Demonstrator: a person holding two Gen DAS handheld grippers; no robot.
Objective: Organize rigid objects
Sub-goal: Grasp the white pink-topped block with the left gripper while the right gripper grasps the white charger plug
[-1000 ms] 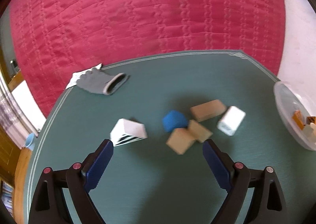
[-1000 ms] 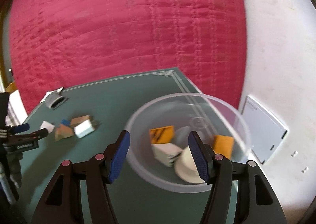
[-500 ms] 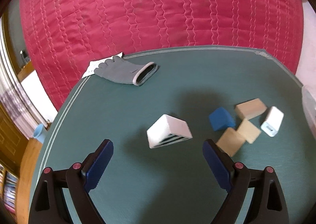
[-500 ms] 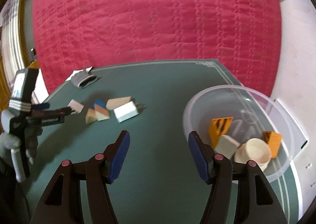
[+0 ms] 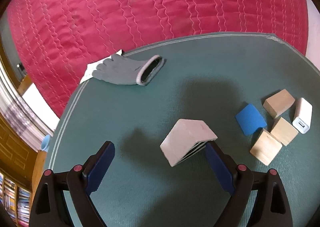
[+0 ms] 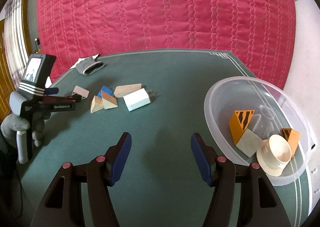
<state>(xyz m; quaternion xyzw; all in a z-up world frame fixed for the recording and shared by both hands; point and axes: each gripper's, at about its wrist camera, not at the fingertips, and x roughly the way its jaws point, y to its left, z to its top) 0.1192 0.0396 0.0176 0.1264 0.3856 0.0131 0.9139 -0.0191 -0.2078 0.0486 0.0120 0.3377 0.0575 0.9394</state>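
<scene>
A green-topped table in front of a bed with a red quilt

The table point(image 6: 170, 78) carries a dull green cover edged with pale double lines and a small corner ornament; behind it a red quilted bedspread point(image 6: 166, 10) fills most of both views, stitched in wavy rows; to the right lies a pale floor point(image 6: 300, 66); at the far left stand brown wooden panelling point(image 5: 12, 151) and shelves of books point(image 5: 16, 205); soft shadows fall across the green cover.
</scene>
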